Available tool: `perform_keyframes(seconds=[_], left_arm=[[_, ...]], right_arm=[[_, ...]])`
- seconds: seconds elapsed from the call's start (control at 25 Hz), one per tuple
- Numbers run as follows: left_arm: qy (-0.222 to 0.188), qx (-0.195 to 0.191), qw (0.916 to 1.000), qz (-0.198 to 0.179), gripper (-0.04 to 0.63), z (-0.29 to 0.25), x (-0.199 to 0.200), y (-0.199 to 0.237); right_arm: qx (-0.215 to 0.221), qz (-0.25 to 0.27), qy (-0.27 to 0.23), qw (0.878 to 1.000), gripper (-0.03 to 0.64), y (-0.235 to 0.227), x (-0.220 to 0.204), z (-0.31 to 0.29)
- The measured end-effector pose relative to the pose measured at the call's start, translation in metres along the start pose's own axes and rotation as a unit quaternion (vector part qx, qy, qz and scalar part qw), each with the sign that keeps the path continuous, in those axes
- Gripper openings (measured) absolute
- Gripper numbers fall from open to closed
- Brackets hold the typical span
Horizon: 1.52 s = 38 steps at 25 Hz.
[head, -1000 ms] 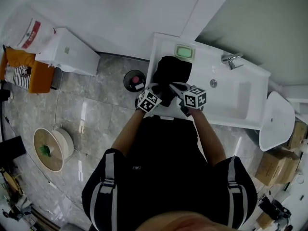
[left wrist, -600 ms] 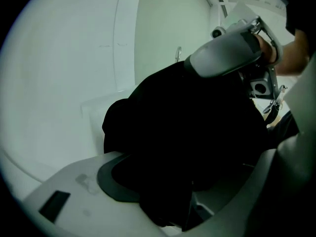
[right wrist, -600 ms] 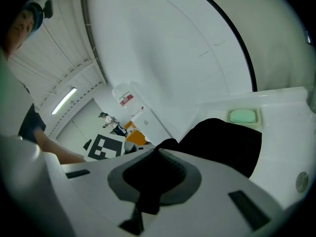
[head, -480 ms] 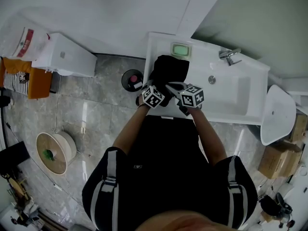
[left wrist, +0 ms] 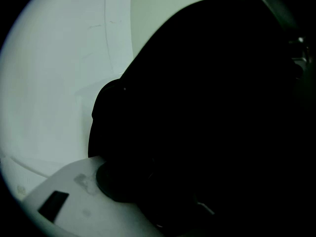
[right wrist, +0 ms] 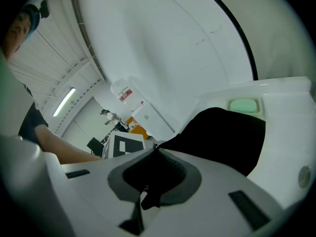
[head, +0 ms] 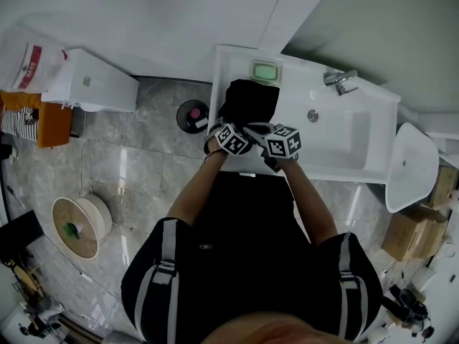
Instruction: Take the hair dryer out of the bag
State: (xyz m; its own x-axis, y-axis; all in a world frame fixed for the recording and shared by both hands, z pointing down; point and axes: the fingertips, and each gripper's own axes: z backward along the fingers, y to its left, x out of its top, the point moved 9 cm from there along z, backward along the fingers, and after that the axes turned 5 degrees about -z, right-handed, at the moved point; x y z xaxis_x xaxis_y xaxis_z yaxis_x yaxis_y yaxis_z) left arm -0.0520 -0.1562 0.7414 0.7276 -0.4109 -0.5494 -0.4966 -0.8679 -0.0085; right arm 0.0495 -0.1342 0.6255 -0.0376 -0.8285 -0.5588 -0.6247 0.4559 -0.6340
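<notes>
Head view: red label [head: 30, 56] (print illegible).

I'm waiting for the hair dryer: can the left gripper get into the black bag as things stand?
Probably yes. The right gripper pinches the black bag at its edge, and the left gripper, jaws opening, is right at the bag with only dark fabric ahead; whether anything lies between its jaws is unclear.

bag [head: 249, 100] on counter [head: 229, 67] | soap dish [head: 265, 71] behind — basin [head: 344, 138] right | bin [head: 191, 115] left
</notes>
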Motion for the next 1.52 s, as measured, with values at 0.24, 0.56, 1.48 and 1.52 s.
perform_keyframes(seconds=[0.24, 0.56, 1.48, 1.52], left_arm=[[0.013, 0.007, 0.9997, 0.021, 0.219, -0.004, 0.004, 0.003], [-0.014, -0.071, 0.9933, 0.09, 0.193, 0.009, 0.009, 0.018], [-0.26, -0.363, 0.8389, 0.311, 0.192, 0.065, -0.016, 0.008], [-0.266, -0.369, 0.8363, 0.306, 0.192, 0.069, -0.016, 0.007]], right_arm=[[-0.017, -0.02, -0.004, 1.0, 0.075, -0.012, -0.01, 0.006], [-0.019, -0.008, 0.01, 1.0, 0.077, -0.014, -0.023, 0.011], [0.099, 0.058, -0.042, 0.992, 0.301, 0.009, -0.015, 0.061], [0.099, 0.057, -0.058, 0.992, 0.302, 0.009, -0.01, 0.068]])
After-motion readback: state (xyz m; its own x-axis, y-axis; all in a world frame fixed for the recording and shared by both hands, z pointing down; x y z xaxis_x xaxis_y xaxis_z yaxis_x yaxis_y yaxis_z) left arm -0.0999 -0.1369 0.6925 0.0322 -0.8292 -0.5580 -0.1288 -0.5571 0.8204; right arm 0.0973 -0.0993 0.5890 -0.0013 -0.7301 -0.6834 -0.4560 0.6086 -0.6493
